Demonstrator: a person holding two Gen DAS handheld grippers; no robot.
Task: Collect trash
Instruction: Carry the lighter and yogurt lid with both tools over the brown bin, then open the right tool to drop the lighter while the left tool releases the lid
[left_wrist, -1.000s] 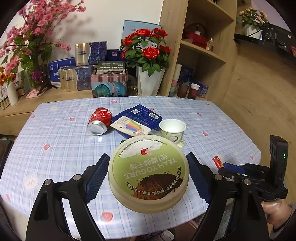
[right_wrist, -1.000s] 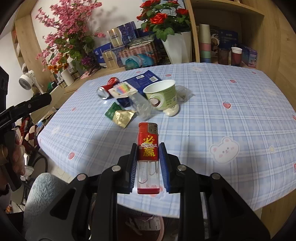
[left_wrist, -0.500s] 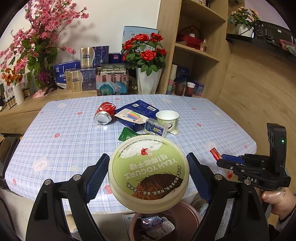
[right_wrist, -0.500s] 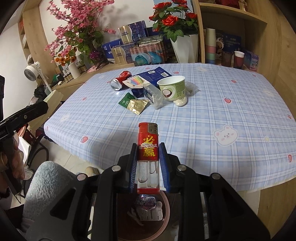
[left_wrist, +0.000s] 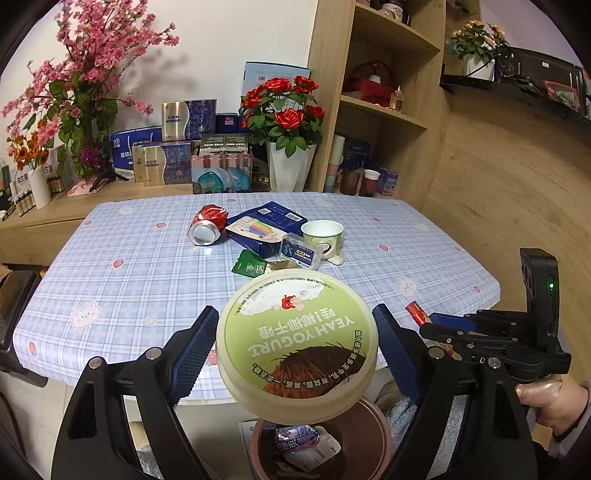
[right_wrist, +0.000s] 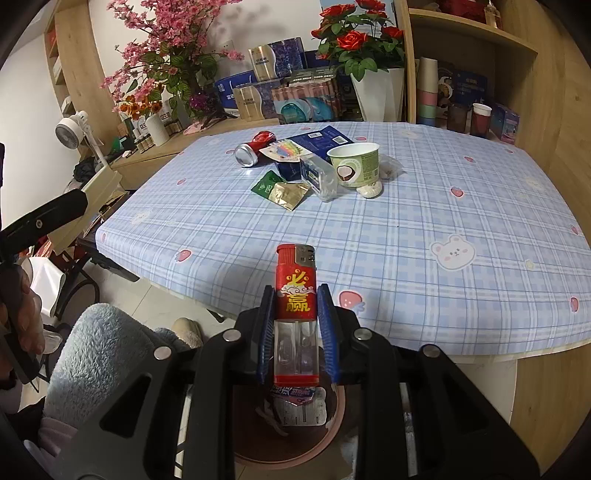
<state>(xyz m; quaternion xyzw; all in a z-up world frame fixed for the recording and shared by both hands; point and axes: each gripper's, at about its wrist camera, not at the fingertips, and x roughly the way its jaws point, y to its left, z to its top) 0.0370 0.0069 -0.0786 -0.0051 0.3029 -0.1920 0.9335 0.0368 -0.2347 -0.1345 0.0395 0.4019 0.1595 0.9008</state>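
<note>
Blue-checked tabletop (right_wrist: 424, 206) lies far of our tools; near its edge we see the brown bin (left_wrist: 365, 428) below. Our left tool (left_wrist: 295, 343) pinches the green yogurt lid (left_wrist: 297, 341) above it, our right tool (right_wrist: 297, 325) clamps the red lighter (right_wrist: 296, 295) over it

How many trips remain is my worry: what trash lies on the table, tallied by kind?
Can: 1
Paper cup: 1
Boxes: 2 (blue carton, clear case)
Sachets: 2 (green, gold)
Colourful card: 1
White piece: 1
Clear film: 1
Total: 9
</note>
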